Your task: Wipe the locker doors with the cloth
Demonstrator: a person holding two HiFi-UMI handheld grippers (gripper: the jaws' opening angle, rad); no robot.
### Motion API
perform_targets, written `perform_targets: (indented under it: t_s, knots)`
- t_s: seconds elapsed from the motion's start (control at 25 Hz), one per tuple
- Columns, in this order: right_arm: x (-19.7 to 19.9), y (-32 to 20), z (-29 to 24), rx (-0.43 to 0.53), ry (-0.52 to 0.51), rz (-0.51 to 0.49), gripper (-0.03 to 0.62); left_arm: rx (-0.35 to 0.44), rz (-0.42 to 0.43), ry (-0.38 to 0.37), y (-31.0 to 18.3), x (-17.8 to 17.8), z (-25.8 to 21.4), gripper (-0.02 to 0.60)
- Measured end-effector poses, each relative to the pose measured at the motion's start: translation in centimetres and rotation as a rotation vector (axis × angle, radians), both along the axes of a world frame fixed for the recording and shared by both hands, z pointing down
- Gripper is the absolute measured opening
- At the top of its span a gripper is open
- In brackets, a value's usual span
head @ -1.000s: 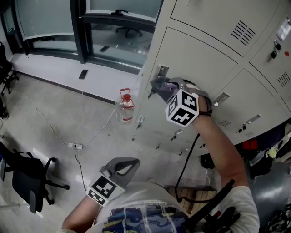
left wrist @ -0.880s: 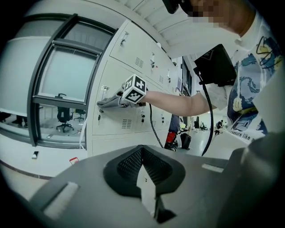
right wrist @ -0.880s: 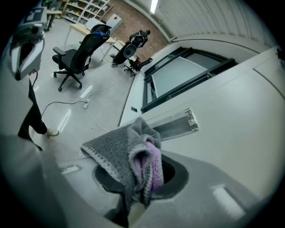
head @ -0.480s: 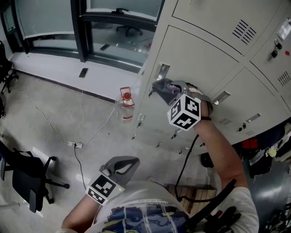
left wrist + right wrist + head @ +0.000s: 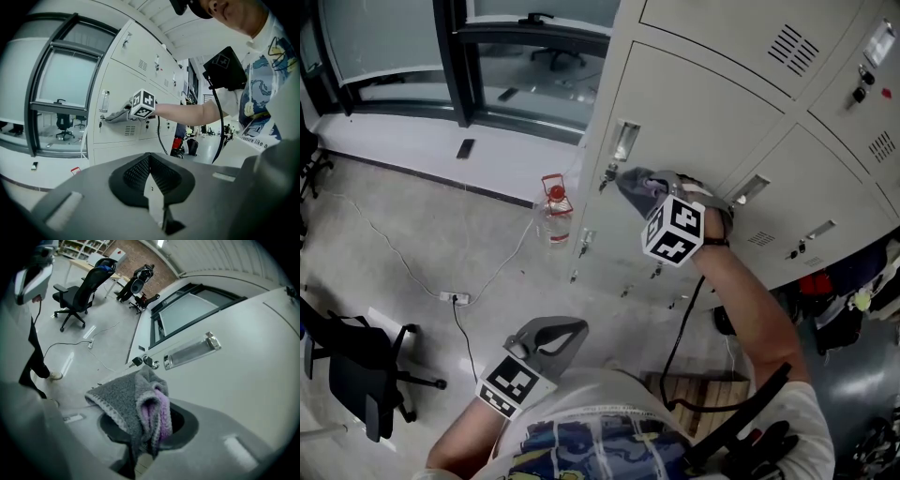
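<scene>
My right gripper (image 5: 636, 187) is shut on a grey and purple cloth (image 5: 639, 183) and holds it against a pale grey locker door (image 5: 694, 112), just below the door's metal handle (image 5: 625, 139) and beside its key lock (image 5: 604, 175). In the right gripper view the cloth (image 5: 140, 401) bunches out of the jaws, with the handle (image 5: 191, 350) and the keys (image 5: 143, 361) just beyond it. My left gripper (image 5: 546, 341) hangs low by my body, away from the lockers, shut with nothing in it. The left gripper view shows its jaws (image 5: 151, 191) closed together.
More locker doors (image 5: 825, 178) run to the right, with lower ones (image 5: 623, 272) beneath. A clear water jug with a red cap (image 5: 556, 214) stands on the floor by the locker's foot. A cable and power strip (image 5: 455, 299) lie on the floor, and an office chair (image 5: 356, 375) stands at the left.
My right gripper has slid the cloth a little along the door, staying near the handle and lock. The left gripper has not moved.
</scene>
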State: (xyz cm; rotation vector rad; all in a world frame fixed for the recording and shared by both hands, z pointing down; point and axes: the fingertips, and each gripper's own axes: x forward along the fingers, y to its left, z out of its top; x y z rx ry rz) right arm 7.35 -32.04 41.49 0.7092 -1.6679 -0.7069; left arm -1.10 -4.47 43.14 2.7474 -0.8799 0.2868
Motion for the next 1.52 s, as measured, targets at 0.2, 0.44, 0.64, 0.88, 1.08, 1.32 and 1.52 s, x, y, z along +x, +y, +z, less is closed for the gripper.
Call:
perform_targets:
  t_s: [0.2, 0.44, 0.64, 0.88, 1.08, 1.32, 1.52]
  knots:
    - [-1.7, -0.4, 1.5, -0.01, 0.003, -0.016, 0.089, -0.01, -0.017, -0.004, 0.1, -0.7, 0.2, 0.003]
    - [-3.4, -1.0, 3.3, -0.02, -0.006, -0.025, 0.089, -0.027, -0.039, -0.007, -0.1, -1.8, 0.6, 0.003]
    - [-4.3, -1.4, 4.7, -0.041, 0.001, -0.028, 0.087, -0.03, -0.051, -0.007, -0.5, -2.7, 0.7, 0.003]
    - [-5.1, -1.7, 6.6, -0.066, 0.022, -0.04, 0.089, -0.047, -0.056, 0.002, -0.5, -3.0, 0.9, 0.003]
    - [-5.3, -1.7, 8.2, -0.094, 0.025, -0.034, 0.087, -0.054, -0.048, 0.002, -0.6, -3.1, 0.8, 0.003]
    - [-5.5, -1.6, 10.0, -0.132, 0.025, -0.025, 0.087, -0.044, -0.049, -0.004, -0.4, -3.5, 1.2, 0.003]
    - [-5.6, -1.7, 11.1, -0.153, 0.024, -0.018, 0.087, -0.049, -0.053, -0.003, -0.3, -3.8, 1.3, 0.003]
